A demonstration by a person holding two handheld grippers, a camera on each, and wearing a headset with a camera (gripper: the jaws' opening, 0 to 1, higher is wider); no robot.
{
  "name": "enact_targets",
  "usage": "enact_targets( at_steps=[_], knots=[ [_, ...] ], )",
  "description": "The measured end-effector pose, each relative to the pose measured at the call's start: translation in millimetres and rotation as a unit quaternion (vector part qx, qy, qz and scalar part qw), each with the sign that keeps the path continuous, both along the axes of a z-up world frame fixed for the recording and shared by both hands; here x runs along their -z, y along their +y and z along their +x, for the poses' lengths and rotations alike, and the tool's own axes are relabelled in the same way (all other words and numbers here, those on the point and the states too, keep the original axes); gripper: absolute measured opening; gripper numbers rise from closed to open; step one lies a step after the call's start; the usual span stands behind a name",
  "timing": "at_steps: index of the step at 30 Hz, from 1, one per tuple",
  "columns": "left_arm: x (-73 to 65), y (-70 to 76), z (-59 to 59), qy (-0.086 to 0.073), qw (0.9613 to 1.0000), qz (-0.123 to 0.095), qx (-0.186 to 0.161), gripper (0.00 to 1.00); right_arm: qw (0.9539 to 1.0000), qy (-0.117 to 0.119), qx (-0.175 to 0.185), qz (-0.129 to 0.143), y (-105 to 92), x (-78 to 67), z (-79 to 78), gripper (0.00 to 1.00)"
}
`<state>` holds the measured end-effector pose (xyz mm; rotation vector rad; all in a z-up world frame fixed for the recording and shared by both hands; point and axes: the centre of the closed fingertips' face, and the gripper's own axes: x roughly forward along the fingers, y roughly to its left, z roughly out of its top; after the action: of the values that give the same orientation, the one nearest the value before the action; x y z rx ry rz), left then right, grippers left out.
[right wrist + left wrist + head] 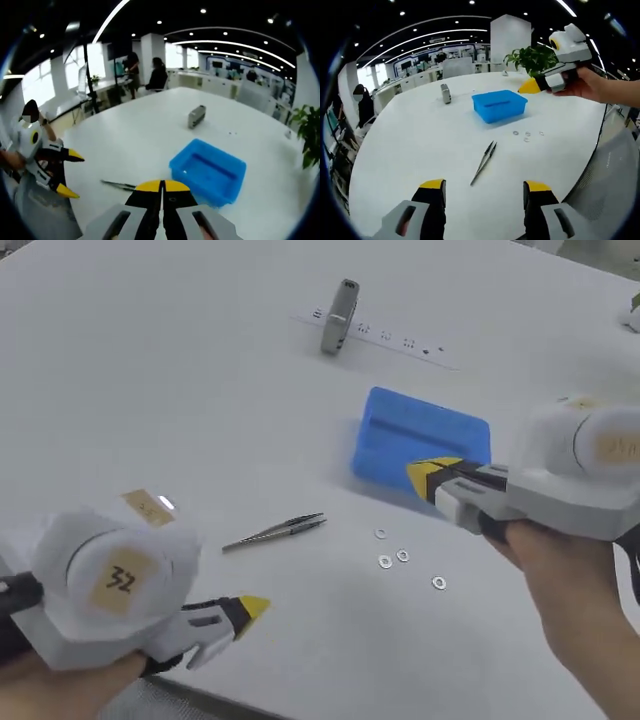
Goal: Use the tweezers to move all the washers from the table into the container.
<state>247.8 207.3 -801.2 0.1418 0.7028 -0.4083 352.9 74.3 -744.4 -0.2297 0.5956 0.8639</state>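
A broad white table [150,390] stands in an open-plan office with ceiling spotlights, desks and a potted plant [532,57]. On it lie the tweezers [275,532], untouched, and four washers [385,561] scattered between them and the blue container [502,112]. Farther off sit a grey device [340,315] and a power strip [400,340]. The left gripper [485,186] hangs empty with its jaws spread wide. The right gripper [162,186] has its jaws pressed together on nothing. In the head view it covers the container's near corner, and that picture is smeared.
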Motion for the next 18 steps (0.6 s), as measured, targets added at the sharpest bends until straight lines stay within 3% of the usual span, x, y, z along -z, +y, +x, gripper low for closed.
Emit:
enact_targets(
  at_steps=[2, 5, 10, 13, 18],
  knots=[
    [2.7, 1.3, 6.3, 0.005, 0.9999, -0.013, 0.009, 0.46, 1.0000, 0.000, 0.002, -0.001, -3.1, 0.1, -5.4, 0.00],
    [12.6, 1.6, 15.8, 0.008, 0.9995, -0.009, 0.028, 0.33, 1.0000, 0.002, 0.007, -0.004, -7.9, 1.5, -11.4, 0.00],
    [35.1, -1.3, 23.0, 0.035, 0.9977, -0.003, 0.057, 0.18, 0.9996, 0.010, 0.025, -0.003, -19.9, 3.0, -20.2, 0.00],
    [45.1, -1.1, 25.4, 0.043, 0.9969, 0.009, 0.065, 0.16, 0.9992, 0.015, 0.038, 0.000, -27.5, 3.3, -24.6, 0.00],
    [54.9, -3.4, 24.2, 0.060, 0.9954, 0.006, 0.075, 0.10, 0.9983, 0.023, 0.053, 0.004, -37.4, 4.9, -29.2, 0.00]
  ],
)
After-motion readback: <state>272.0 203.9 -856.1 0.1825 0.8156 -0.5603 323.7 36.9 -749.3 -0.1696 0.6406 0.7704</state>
